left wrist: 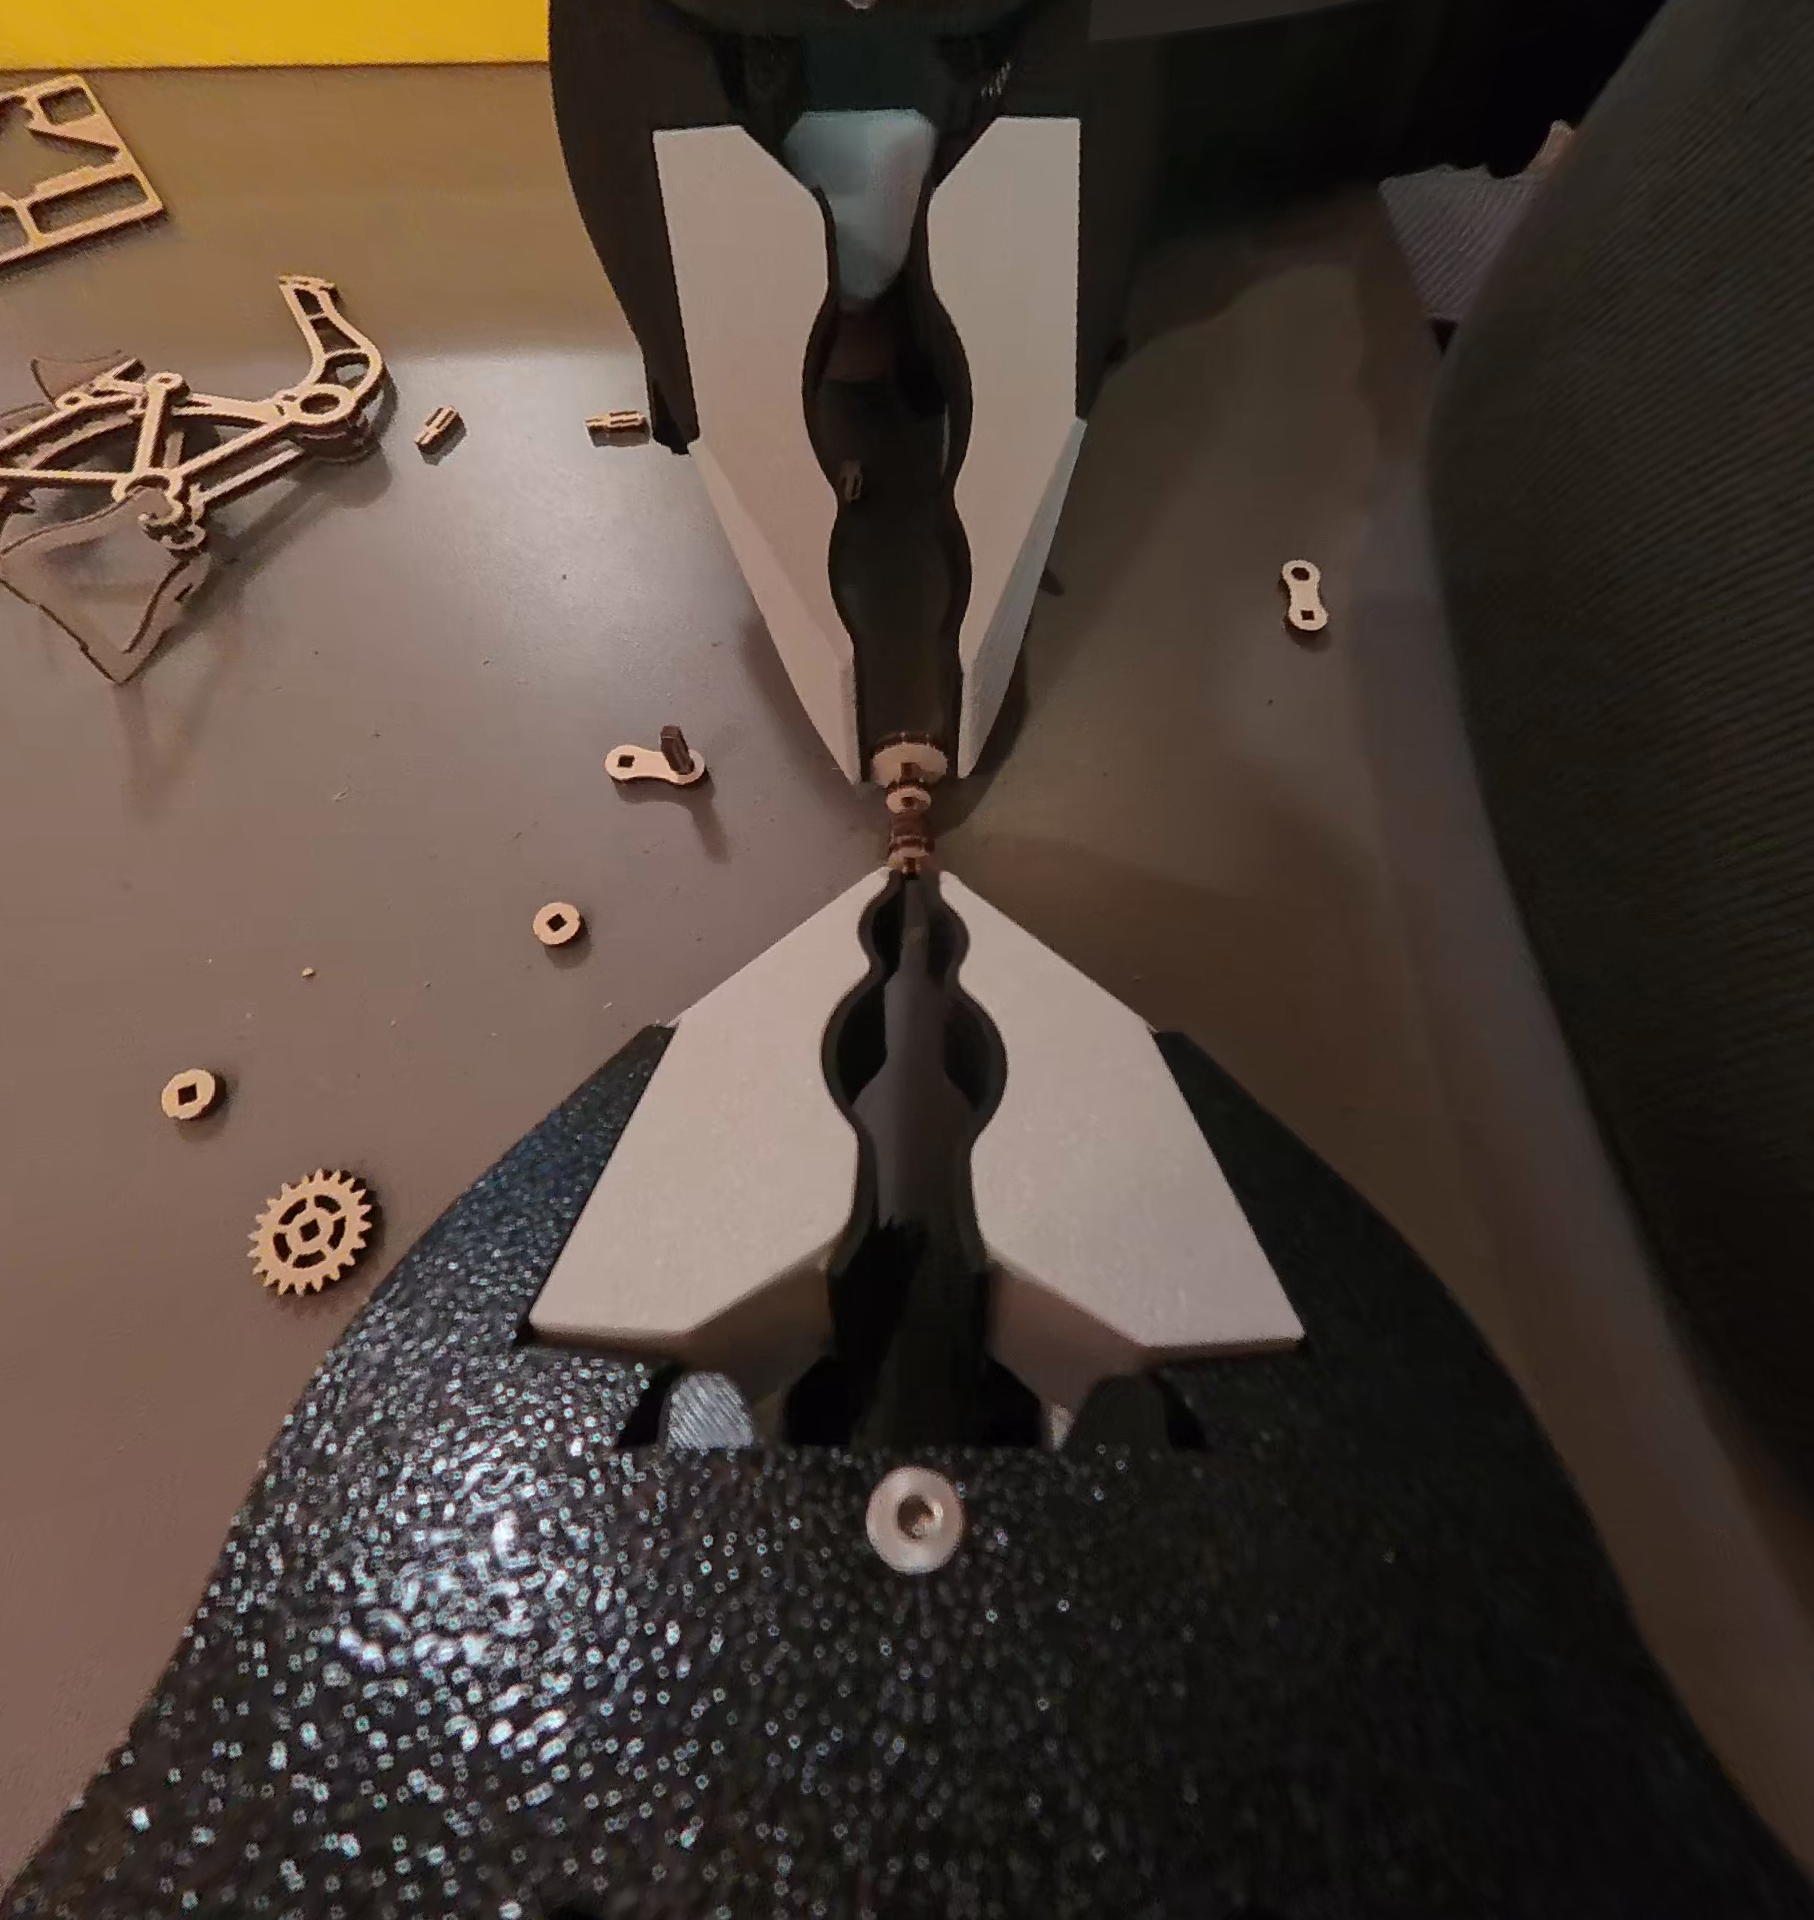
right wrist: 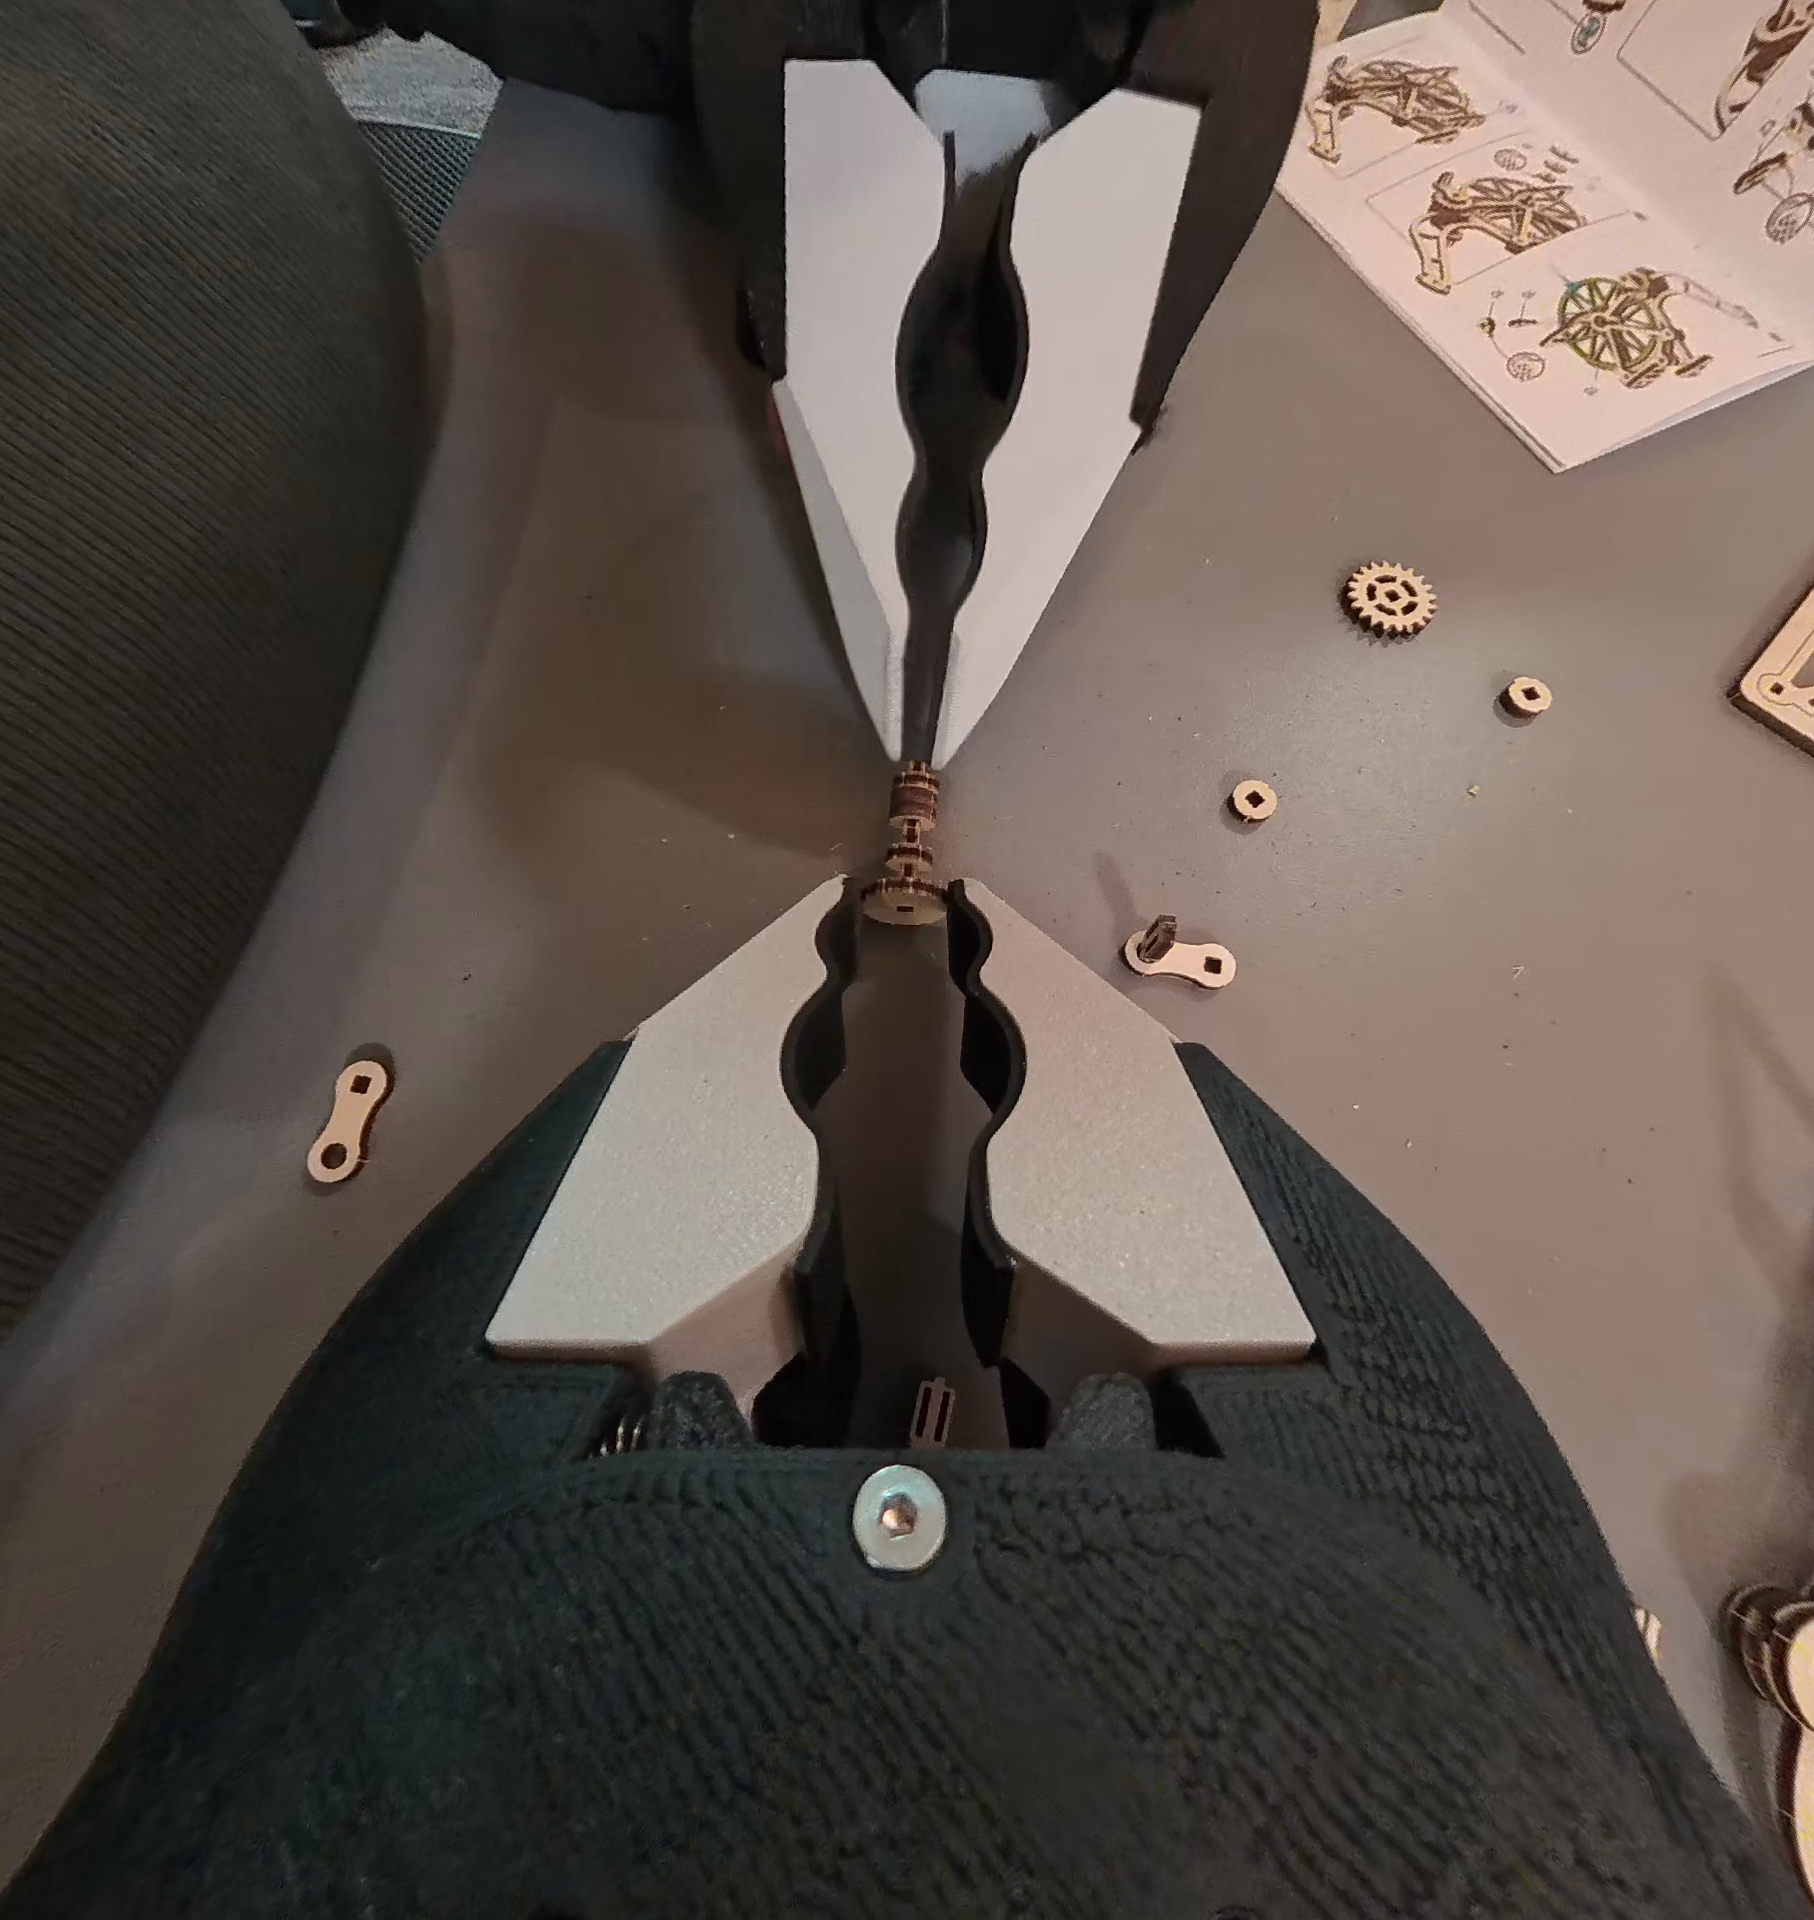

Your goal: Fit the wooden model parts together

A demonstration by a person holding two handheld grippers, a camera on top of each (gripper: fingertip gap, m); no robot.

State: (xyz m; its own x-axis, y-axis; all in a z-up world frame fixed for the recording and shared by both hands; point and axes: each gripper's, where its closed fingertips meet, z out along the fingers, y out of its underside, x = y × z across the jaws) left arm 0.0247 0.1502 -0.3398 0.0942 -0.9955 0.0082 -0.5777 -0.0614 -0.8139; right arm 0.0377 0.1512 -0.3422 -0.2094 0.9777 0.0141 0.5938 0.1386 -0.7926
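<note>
While I am looking through the left wrist view, my left claw (left wrist: 908,876) is pointing forward and its two grey fingers (left wrist: 768,1091) are clenching at the tips on one end of a small wooden axle assembly (left wrist: 908,821). Opposite, the right claw (left wrist: 911,764) is coming from the far side and is gripping the other end, a little toothed wheel (left wrist: 911,750), so both claws are meeting tip to tip above the grey tabletop (left wrist: 415,935). To the left, a wooden gear (left wrist: 311,1231), two round washers (left wrist: 558,923), a link with a peg (left wrist: 656,764) and a partly built frame (left wrist: 170,436) are lying well apart.

Turning to the right wrist view, my right claw (right wrist: 908,896) is grasping the toothed wheel (right wrist: 905,896) between its fingertips, and the left claw (right wrist: 915,753) is facing it and holding the far end of the axle assembly (right wrist: 911,826). A flat link (right wrist: 347,1127) is lying on the left, while a gear (right wrist: 1391,597), washers (right wrist: 1254,800) and an instruction sheet (right wrist: 1568,260) are lying on the right.
</note>
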